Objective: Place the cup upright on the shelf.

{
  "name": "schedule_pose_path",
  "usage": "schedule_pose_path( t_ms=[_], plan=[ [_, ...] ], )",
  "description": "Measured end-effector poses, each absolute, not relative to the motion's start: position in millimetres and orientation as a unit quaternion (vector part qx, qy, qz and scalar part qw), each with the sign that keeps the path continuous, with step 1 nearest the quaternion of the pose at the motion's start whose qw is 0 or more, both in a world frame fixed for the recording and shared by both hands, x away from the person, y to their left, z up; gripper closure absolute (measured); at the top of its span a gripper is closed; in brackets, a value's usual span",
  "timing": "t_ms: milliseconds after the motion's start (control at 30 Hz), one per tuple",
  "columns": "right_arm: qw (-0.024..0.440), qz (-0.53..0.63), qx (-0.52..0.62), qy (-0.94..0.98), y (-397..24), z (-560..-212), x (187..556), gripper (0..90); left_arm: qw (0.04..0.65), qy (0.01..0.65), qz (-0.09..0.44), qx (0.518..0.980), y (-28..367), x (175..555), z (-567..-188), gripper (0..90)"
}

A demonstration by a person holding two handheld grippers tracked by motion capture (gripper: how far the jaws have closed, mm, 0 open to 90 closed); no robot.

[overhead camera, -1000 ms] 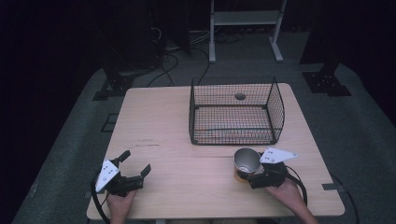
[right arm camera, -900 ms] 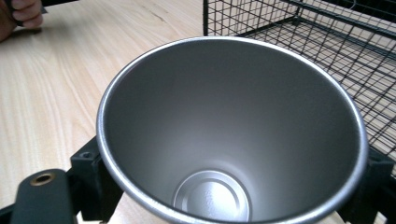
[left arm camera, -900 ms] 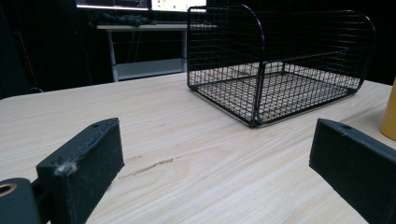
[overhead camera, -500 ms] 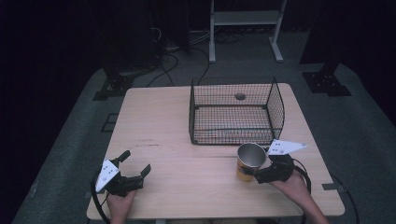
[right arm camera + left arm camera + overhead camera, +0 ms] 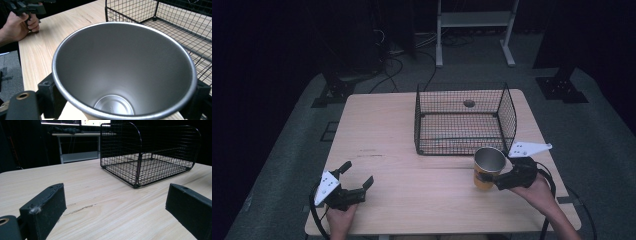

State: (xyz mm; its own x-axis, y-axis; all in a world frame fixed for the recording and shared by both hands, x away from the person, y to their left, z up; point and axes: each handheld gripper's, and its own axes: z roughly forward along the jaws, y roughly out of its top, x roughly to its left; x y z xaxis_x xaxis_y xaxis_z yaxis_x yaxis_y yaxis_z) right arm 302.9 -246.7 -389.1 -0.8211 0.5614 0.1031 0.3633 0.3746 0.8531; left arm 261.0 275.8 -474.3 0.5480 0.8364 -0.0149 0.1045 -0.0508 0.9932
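A metal cup (image 5: 488, 167) with an orange outside hangs just above the table, in front of the black wire basket (image 5: 418, 122). My right gripper (image 5: 498, 181) is shut on the cup from the right, one jaw on each side of it. The right gripper view looks down into the cup's bare steel inside (image 5: 125, 70), with the basket (image 5: 175, 20) just beyond. My left gripper (image 5: 358, 174) rests open near the table's front left with nothing between its fingers. The left gripper view shows bare wood between my left gripper's (image 5: 117, 210) wide-apart jaws and the basket (image 5: 150, 157) ahead.
The basket has no top and nothing inside; a dark round hole (image 5: 469, 103) in the wooden table (image 5: 382, 130) shows behind its mesh. Dark stands and cables lie on the floor beyond the table. The other hand and its gripper (image 5: 25, 7) show far off.
My right gripper has carried the cup a little right and toward the basket, and raised it slightly. The left gripper has stayed put.
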Motion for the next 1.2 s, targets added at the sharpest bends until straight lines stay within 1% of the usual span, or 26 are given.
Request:
schedule_pose_path(
  t_ms=[267, 800, 1200],
  plan=[
    [0.104, 0.487, 0.278, 0.822, -252, -371, 310, 13.4, 0.588, 0.359, 0.311, 0.655, 276, 261, -474, 2.3],
    [0.108, 0.497, 0.282, 0.814, -258, -348, 328, 13.4, 0.589, 0.36, 0.31, 0.654, 276, 261, -474, 2.3],
    [0.116, 0.5, 0.277, 0.812, -250, -332, 345, 13.4, 0.589, 0.36, 0.31, 0.654, 275, 261, -474, 2.3]
  ],
)
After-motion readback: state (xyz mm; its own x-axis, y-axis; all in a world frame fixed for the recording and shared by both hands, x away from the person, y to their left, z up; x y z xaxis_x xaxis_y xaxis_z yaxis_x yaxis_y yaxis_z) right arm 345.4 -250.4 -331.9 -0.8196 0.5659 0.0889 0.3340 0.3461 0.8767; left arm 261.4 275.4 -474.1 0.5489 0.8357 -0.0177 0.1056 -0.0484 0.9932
